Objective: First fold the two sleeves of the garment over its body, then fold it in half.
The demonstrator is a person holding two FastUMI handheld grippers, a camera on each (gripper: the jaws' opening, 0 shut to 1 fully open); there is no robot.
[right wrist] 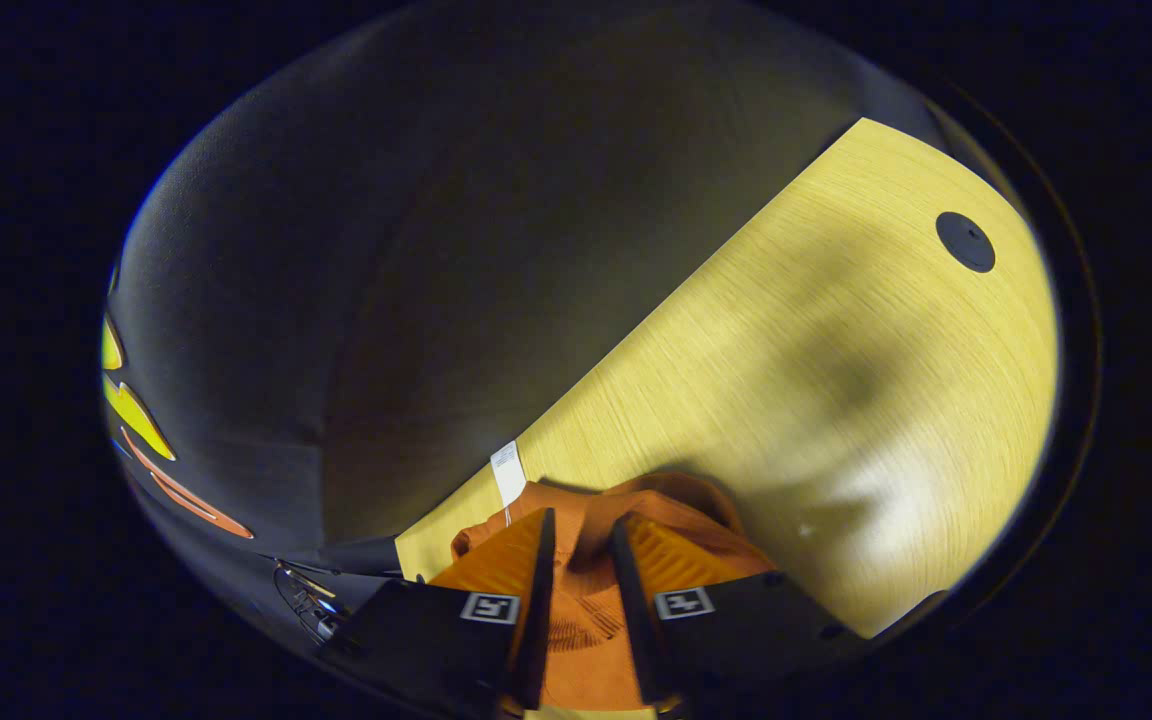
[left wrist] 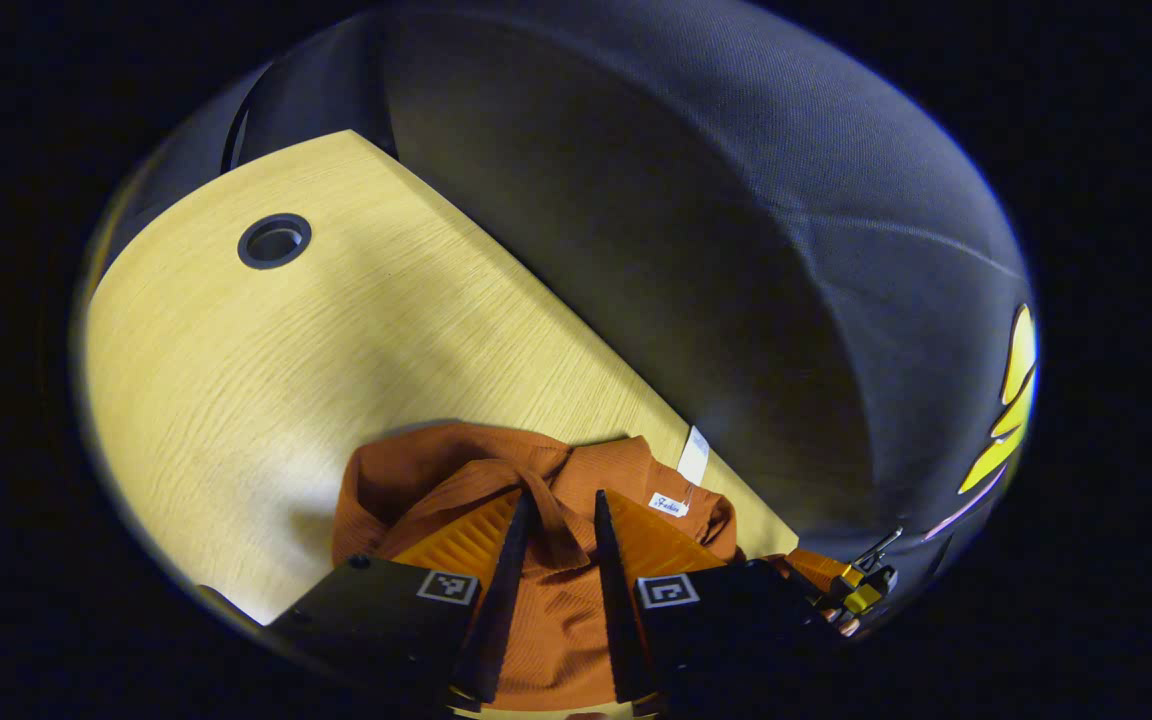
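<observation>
Evidently both grippers pinch the garment (left wrist: 556, 600): left gripper (left wrist: 558, 512), right gripper (right wrist: 582, 530), jaws narrowed onto cloth. Advise level, matched travel across the table (left wrist: 236, 380).

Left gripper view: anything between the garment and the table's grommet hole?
Nothing: bare table wood runs from the garment to the grommet hole in the left gripper view.

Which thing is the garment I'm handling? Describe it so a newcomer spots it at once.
Start at the pale wooden table before the dark booth wall. Between the left gripper fingers lies a bunched garment. It is the one rust-orange ribbed cloth, with white tags.
</observation>
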